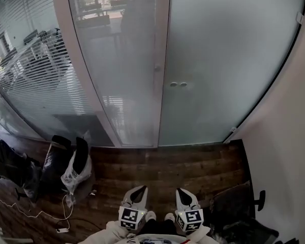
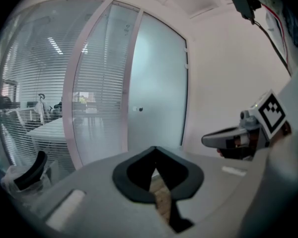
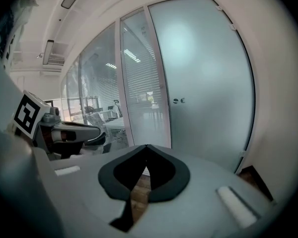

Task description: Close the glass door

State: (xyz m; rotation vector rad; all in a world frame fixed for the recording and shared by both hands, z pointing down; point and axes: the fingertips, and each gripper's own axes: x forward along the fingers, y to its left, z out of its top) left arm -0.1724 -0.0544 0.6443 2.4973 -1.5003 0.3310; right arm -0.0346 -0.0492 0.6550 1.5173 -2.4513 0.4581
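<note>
The frosted glass door (image 1: 229,60) stands ahead of me, its left edge against the pale frame post (image 1: 162,65) with no gap showing. Two small round knobs (image 1: 178,84) sit near that edge. Both grippers hang low at the bottom of the head view, well short of the door. My left gripper (image 1: 138,189) has its tips together and holds nothing. My right gripper (image 1: 183,192) is shut and empty as well. In the left gripper view the door (image 2: 159,83) lies beyond the closed tips (image 2: 155,148). The right gripper view shows the door (image 3: 203,73) and knobs (image 3: 179,100) beyond its tips (image 3: 146,147).
Striped glass partitions (image 1: 40,75) run to the left of the door. An office chair draped with a plastic bag (image 1: 73,172), a black bag (image 1: 10,164) and floor cables (image 1: 40,212) sit at lower left. Another chair (image 1: 244,207) and a white wall (image 1: 290,136) are at right. The floor (image 1: 168,166) is dark wood.
</note>
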